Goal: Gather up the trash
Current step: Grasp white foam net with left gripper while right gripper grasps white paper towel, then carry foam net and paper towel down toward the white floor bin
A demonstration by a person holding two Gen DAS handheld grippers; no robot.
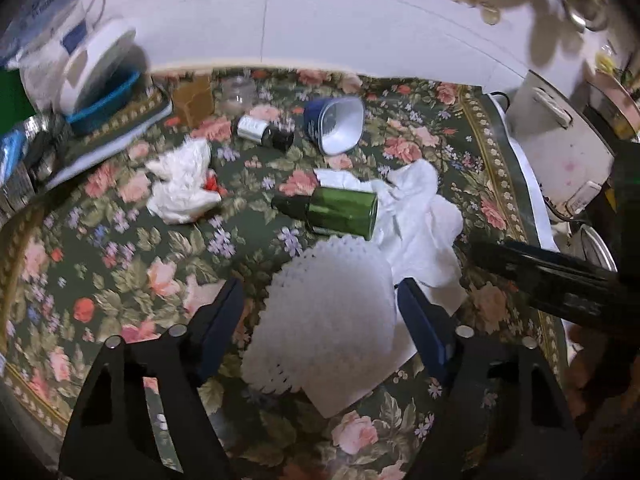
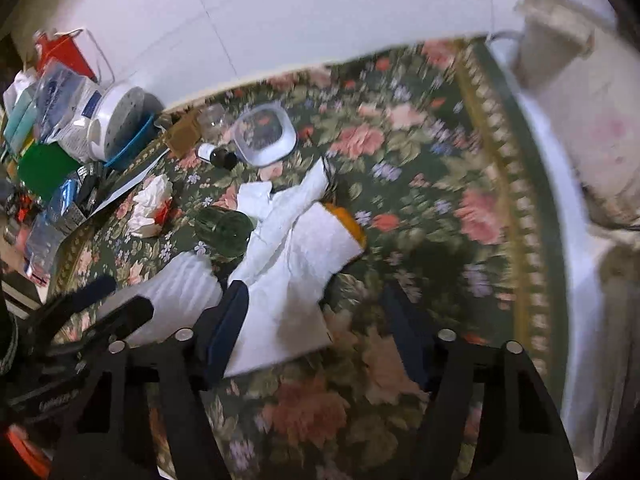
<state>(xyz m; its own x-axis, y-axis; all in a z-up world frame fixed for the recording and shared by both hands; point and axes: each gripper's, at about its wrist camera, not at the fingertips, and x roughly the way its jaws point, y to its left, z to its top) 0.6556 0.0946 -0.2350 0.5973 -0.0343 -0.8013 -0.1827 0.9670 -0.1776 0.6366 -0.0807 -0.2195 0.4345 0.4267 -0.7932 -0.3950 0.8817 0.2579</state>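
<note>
Trash lies on a floral tablecloth. My left gripper is open, its fingers either side of a white foam net sleeve. Beyond it lie a green bottle, white paper towels, a crumpled white tissue, a small dark bottle and a tipped blue-and-white cup. My right gripper is open over the paper towels, with the left finger on their edge. The foam sleeve, green bottle, tissue and an orange item under the towel show there.
A pile of packets, a white round appliance and a blue tray crowd the table's left side. A brown box and a clear jar stand at the far edge. A white box stands at the right edge.
</note>
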